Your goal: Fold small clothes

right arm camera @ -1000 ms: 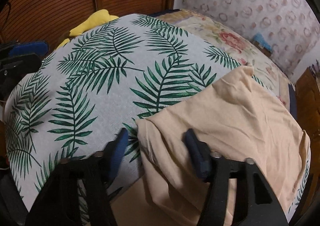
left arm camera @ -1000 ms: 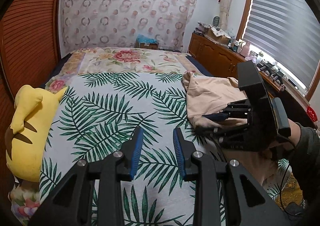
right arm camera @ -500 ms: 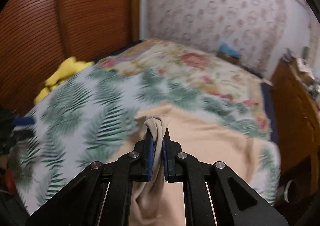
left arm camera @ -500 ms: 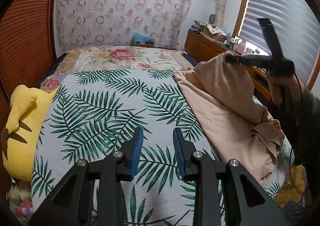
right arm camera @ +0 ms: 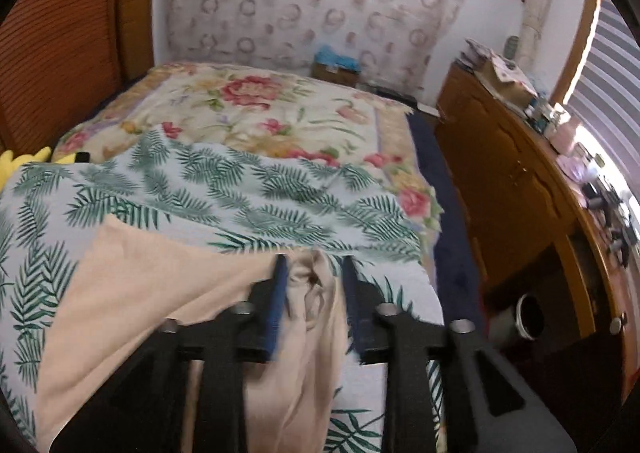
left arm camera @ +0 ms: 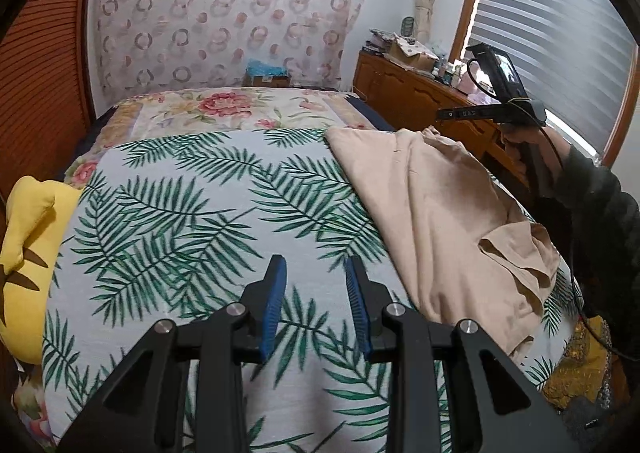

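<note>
Lying on the right side of the bed, the beige garment (left arm camera: 436, 209) is spread over the leaf-print blanket (left arm camera: 192, 221). One part of it is bunched up and folded over near the bed's right edge. Its far end is lifted a little toward the right tool (right arm camera: 312, 293).

In the right wrist view, a crumpled bit of the beige cloth sits between the two blue pads (right arm camera: 278, 293) of the right tool. The jaws have just been opening, and there is a gap on each side of the cloth, so the pads are not pressing on it. This view is blurry.

The right tool is held in a hand (left arm camera: 520, 141) with a dark sleeve (left arm camera: 600, 209), up above the right side of the bed.

The left tool (left arm camera: 314, 293) hangs over the leaf-print blanket, just to the left of the garment. Its jaws are spread apart and there is nothing between them.

Past the leaf-print blanket there is a flower blanket (left arm camera: 224, 109). A yellow plush toy (left arm camera: 28, 245) lies at the left edge of the bed. A wooden dresser (left arm camera: 416, 93) with many small things on top stands along the right wall, under a window with blinds (left arm camera: 552, 53).
</note>
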The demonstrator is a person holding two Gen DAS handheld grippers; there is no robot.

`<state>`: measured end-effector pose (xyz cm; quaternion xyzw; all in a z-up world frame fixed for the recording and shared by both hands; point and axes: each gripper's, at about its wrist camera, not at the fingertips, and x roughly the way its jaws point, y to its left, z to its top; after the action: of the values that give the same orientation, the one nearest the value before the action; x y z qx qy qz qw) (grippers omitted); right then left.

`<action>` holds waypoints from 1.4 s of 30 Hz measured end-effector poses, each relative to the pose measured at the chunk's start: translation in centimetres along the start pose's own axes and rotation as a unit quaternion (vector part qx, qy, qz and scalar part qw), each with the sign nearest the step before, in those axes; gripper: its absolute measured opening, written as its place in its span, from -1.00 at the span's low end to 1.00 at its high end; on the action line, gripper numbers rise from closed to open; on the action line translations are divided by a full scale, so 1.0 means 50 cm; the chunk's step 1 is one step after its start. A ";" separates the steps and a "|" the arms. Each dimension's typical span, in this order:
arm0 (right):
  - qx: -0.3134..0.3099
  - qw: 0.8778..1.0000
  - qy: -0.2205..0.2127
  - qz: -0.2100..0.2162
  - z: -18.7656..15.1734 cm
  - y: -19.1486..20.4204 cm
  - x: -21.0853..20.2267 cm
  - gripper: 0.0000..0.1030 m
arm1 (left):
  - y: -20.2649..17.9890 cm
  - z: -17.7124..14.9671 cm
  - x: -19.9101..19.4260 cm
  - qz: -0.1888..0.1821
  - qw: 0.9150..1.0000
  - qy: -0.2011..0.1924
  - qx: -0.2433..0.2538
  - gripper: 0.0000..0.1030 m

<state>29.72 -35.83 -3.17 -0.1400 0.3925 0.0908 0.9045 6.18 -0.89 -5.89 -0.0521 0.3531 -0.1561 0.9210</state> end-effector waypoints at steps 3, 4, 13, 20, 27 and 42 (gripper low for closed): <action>-0.005 1.000 -0.005 0.002 -0.022 0.006 -0.035 -0.20 | -0.017 0.001 0.003 -0.009 1.000 0.000 0.005 -0.44; -0.006 1.000 -0.010 0.007 -0.030 0.011 -0.049 -0.19 | -0.023 0.001 0.004 -0.011 1.000 0.001 0.007 -0.44; -0.056 0.993 -0.026 0.097 -0.189 0.104 -0.192 -0.06 | -0.076 -0.002 0.023 -0.027 0.999 0.007 0.025 -0.44; -0.060 0.989 0.000 0.138 -0.274 0.149 -0.202 0.04 | -0.111 -0.020 0.039 -0.035 0.998 0.020 0.039 -0.44; -0.071 0.985 0.031 0.157 -0.337 0.181 -0.192 0.05 | -0.138 -0.037 0.051 -0.046 0.997 0.030 0.048 -0.44; -0.063 0.986 -0.009 0.151 -0.396 0.128 -0.262 -0.92 | -0.169 -0.045 0.063 -0.063 0.996 0.042 0.055 -0.44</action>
<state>5.55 -36.92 -7.63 -0.1352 0.3943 0.2527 0.8732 4.77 -9.86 -7.81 -0.0168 0.3786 -0.2353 0.8950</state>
